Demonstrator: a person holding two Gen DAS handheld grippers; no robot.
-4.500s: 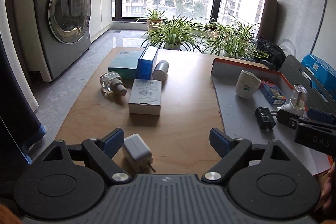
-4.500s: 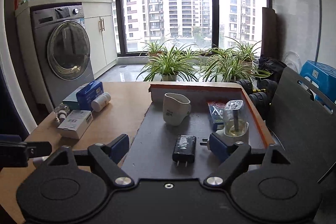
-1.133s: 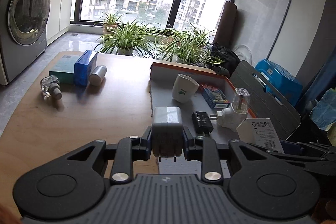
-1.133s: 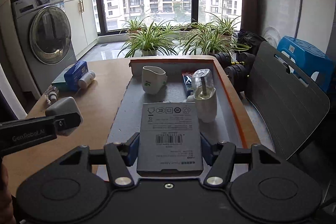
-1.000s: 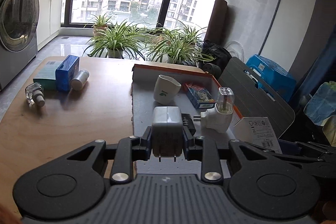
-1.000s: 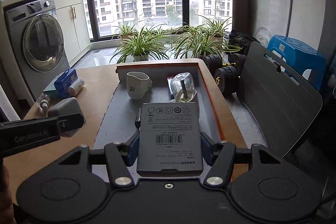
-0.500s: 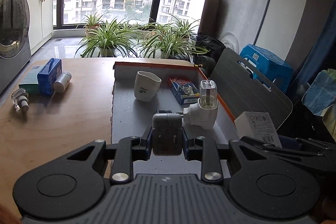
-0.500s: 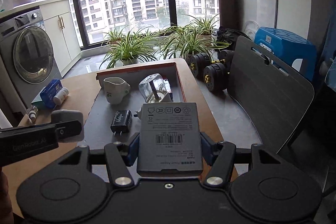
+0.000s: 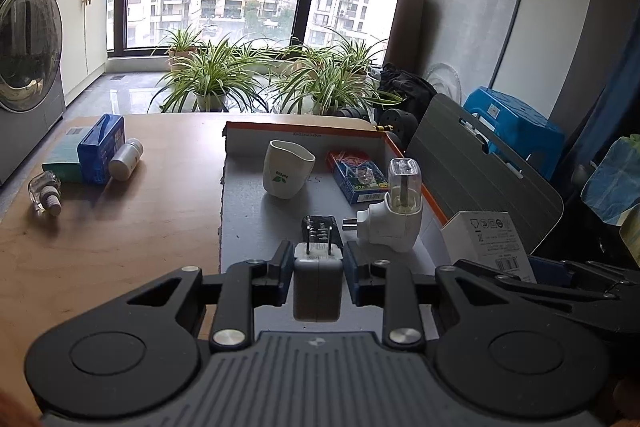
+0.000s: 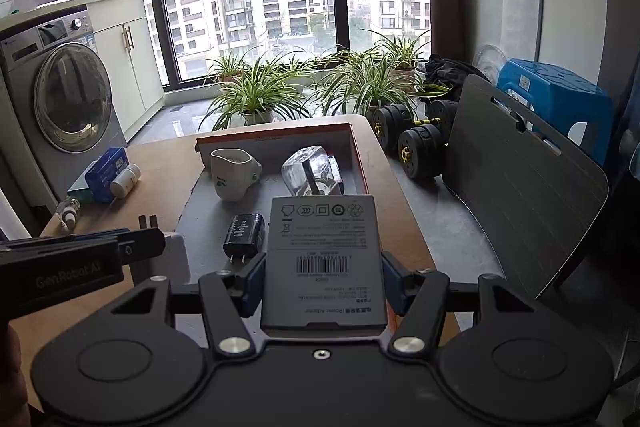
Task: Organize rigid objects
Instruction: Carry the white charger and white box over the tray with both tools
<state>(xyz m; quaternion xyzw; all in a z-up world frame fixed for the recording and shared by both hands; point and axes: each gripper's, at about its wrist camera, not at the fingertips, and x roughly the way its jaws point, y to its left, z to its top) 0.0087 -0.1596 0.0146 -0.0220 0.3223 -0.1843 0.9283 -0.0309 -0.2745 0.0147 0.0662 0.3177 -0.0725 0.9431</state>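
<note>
1. The left gripper has swung from the bare wood surface over the grey tray; its fingers pinch the white charger, prongs now forward, just short of the black adapter.
2. The right gripper clamps the matte cardboard box above the tray's near right; both look ready to set down.
3. The charger is smooth, blocky plastic.

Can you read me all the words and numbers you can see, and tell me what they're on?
"GenRobot.AI": side of the black left gripper.
"Power Adapter": upside-down, on the grey-white cardboard box held in the right gripper.
"25": handwritten on the grey tray floor.
White cup's green logo, blue card box, black charger: too blurred.
</note>
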